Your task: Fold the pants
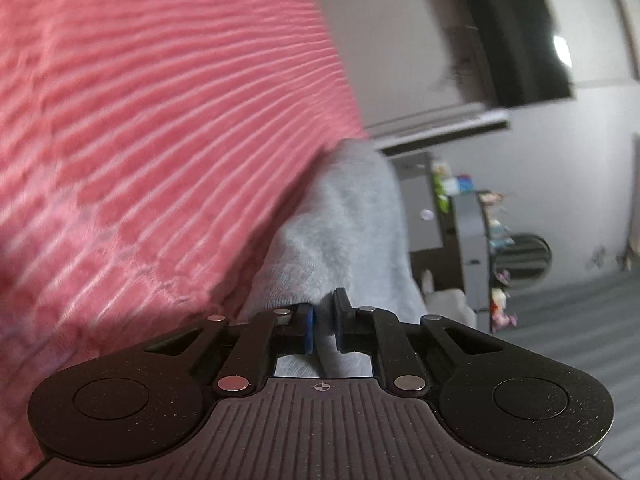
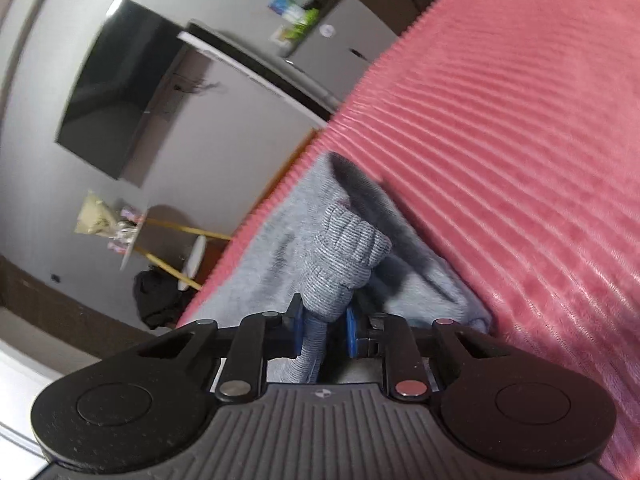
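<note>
The pants are light grey fleece and lie on a pink ribbed bedcover. My left gripper is shut on a fold of the grey fabric at the edge of the cover. My right gripper is shut on the ribbed cuff of the pants, which bunches up between the blue pads. The rest of the pants trails along the pink cover. Both views are tilted and slightly blurred.
A dark wall-mounted screen and grey cabinets with small items stand beyond the bed. A small round side table and a dark bag are on the floor. Shelves stand past the bed's edge.
</note>
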`<state>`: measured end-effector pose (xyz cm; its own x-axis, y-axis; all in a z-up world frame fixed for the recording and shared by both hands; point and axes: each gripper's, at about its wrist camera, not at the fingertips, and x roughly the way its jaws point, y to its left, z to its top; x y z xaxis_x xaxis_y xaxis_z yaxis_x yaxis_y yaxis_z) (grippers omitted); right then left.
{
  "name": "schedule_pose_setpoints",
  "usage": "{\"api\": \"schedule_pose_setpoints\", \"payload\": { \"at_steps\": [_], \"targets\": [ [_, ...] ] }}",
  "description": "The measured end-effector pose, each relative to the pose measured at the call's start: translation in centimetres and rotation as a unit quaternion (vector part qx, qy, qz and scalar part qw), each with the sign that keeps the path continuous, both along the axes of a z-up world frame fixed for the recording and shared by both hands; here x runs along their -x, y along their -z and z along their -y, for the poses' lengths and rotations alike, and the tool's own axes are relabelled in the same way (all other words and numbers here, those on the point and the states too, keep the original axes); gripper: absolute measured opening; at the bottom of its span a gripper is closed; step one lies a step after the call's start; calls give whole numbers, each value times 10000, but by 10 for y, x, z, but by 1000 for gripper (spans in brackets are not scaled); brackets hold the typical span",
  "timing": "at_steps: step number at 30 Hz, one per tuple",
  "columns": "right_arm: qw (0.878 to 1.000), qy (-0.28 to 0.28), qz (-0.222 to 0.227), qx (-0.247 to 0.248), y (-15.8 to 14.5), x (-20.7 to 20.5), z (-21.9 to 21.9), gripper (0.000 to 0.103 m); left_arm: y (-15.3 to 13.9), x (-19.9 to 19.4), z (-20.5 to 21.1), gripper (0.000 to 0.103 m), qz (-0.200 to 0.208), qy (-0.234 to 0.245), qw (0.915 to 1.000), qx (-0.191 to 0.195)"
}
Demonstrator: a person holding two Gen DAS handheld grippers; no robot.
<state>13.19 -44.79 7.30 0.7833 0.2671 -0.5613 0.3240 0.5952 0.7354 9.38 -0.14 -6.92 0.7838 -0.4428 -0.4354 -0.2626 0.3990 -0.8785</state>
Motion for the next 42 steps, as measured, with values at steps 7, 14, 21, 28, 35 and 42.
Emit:
{"api": "schedule_pose_setpoints", "payload": {
  "at_steps": [7, 14, 21, 28, 35, 42],
  "targets": [
    [9975, -238, -221, 629, 11, 7, 5, 18, 5, 11, 8, 11, -307, 322, 9951, -879],
    [9962, -204, -115, 834, -1, 23, 5, 22, -6, 12, 6, 15, -631, 713, 9879, -1223],
    [9629, -523, -625, 2572, -14, 48, -23, 54, -19, 36, 4, 69, -1117, 740, 9614, -2404],
    [9538, -1143, -757, 2673, -24, 83, -45, 99, -56, 84, 28, 79, -928, 825, 9116, -3918],
    [9316, -1400, -317, 3340, -52, 121, -87, 99, -98, 119, 62, 94, -105, 986, 8950, -4348],
    [9111, -1506, 86, 3835, -77, 133, -109, 99, -124, 123, 85, 95, 525, 752, 8903, -4460]
  ]
}}
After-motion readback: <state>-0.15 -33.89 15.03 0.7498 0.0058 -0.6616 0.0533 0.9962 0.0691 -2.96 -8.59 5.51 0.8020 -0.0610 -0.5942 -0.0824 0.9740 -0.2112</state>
